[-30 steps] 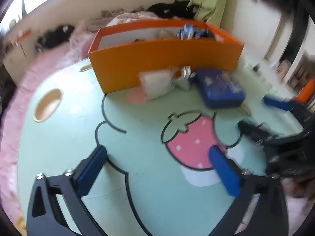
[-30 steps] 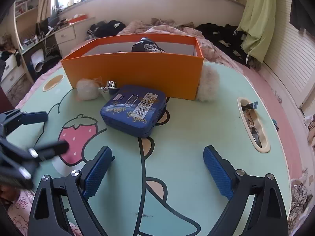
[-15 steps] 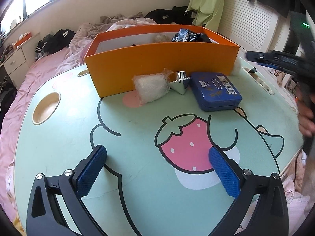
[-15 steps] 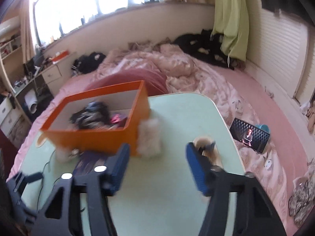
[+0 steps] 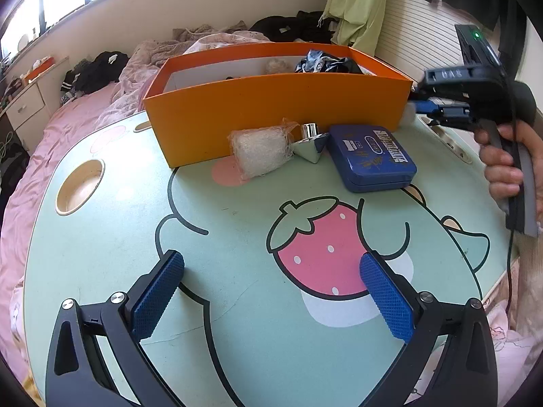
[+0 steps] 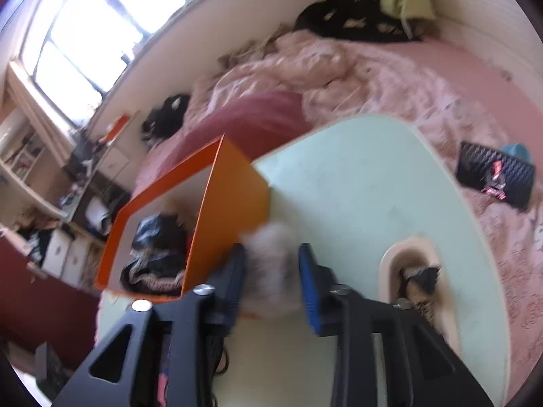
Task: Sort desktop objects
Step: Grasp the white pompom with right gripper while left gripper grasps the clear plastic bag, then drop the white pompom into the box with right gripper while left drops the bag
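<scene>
An orange box (image 5: 278,105) stands at the back of the green table (image 5: 237,237), with dark items inside. In front of it lie a white mesh bundle (image 5: 259,151), a silver cone-shaped piece (image 5: 310,144) and a blue tin (image 5: 371,157). My left gripper (image 5: 271,298) is open and empty above the table's front. My right gripper (image 6: 271,271) has its pads on both sides of a white fluffy ball (image 6: 271,254) beside the box's right end (image 6: 234,203). It also shows in the left wrist view (image 5: 431,105).
The table has a round cup recess at the left (image 5: 79,186) and an oblong slot at the right (image 6: 414,271) holding small items. A pink bed surrounds the table. A black pouch (image 6: 493,179) lies on the bed.
My right gripper has swung up and right from the blue tin to the fluffy ball at the box's end and narrowed around it. My left gripper has stayed open.
</scene>
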